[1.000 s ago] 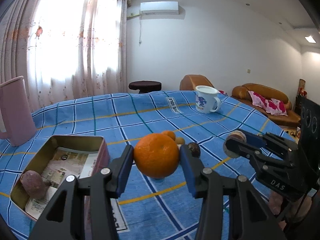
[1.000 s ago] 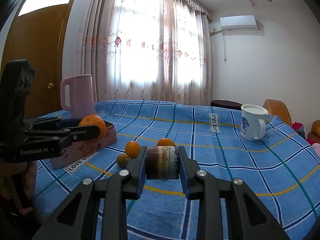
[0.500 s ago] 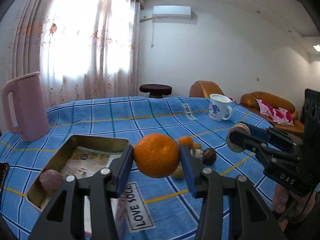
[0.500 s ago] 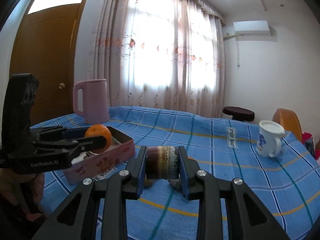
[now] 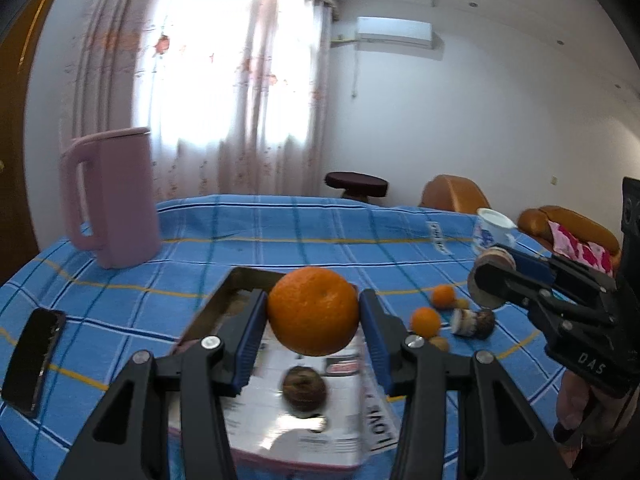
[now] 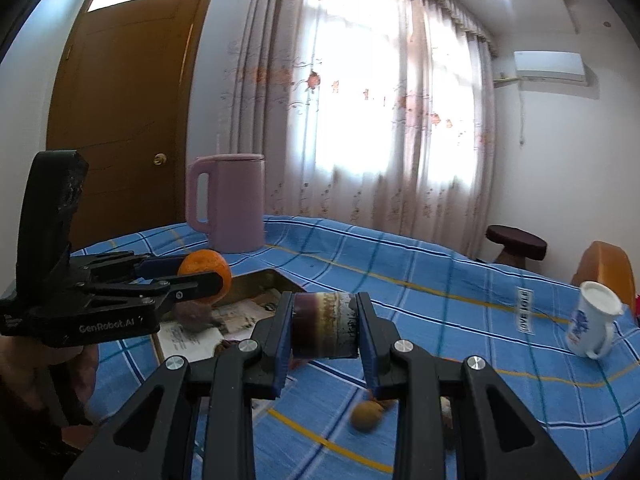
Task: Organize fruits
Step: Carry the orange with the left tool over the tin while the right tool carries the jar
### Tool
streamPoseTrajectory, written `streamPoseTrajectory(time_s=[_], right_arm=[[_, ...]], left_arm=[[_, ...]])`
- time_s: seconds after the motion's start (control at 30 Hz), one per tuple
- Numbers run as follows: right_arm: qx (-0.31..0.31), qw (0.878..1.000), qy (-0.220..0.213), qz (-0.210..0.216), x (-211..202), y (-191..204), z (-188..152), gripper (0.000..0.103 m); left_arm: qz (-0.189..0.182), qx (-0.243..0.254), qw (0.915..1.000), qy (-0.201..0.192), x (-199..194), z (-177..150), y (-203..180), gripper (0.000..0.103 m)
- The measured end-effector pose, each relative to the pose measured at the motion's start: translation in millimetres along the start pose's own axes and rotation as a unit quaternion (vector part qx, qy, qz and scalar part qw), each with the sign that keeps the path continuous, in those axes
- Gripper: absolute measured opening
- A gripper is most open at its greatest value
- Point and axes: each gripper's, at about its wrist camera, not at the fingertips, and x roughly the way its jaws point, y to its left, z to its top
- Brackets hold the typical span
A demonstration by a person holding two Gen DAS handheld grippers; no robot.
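Left wrist view only: a dark phone [image 5: 34,360] is lying on the blue checked cloth of the bench [image 5: 280,224] at the left edge; two small oranges [image 5: 426,322], a toppled purple-and-white piece [image 5: 472,322] and some little yellowish fruits are sitting on the cloth right of the tin box [image 5: 304,412]; a brown round fruit [image 5: 305,390] is resting on the printed paper lining inside the box.

Right wrist view only: a wooden door [image 6: 120,128] is standing behind the pink jug [image 6: 230,200]; a small brownish fruit [image 6: 366,416] is lying on the cloth just beneath the tool, blurred.

Both views: the white mug [image 6: 592,322] is standing far right on the bench; a dark round stool [image 6: 516,242] is standing beyond it.

Left tool [image 5: 313,318]: its blue-padded fingers are pressing both sides of a large orange [image 5: 313,312], parted only to the fruit's width and holding it in the air above the open box. The right view is showing it side-on over the box's near end [image 6: 204,276].

Right tool [image 6: 325,326]: its fingers are clamping a purple-brown banded cylindrical fruit piece [image 6: 325,326] by its two flat ends, carrying it clear of the cloth, right of the box.
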Motion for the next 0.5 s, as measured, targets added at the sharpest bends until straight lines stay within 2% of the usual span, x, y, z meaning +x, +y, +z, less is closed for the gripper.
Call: streamPoseTrajectory(time_s=[0.2,0.5], right_arm=[[-0.007,0.999,0.022,0.028,29,24,4,0.031],[-0.035,0.995,0.066,0.067,61,66,-7,0.031]], left_arm=[[0.020,-0.015,0.9996,0.011,8,-2,23,0.049],[0.029,-0.027,0.9988,0.030,23,-1,41,0.049]])
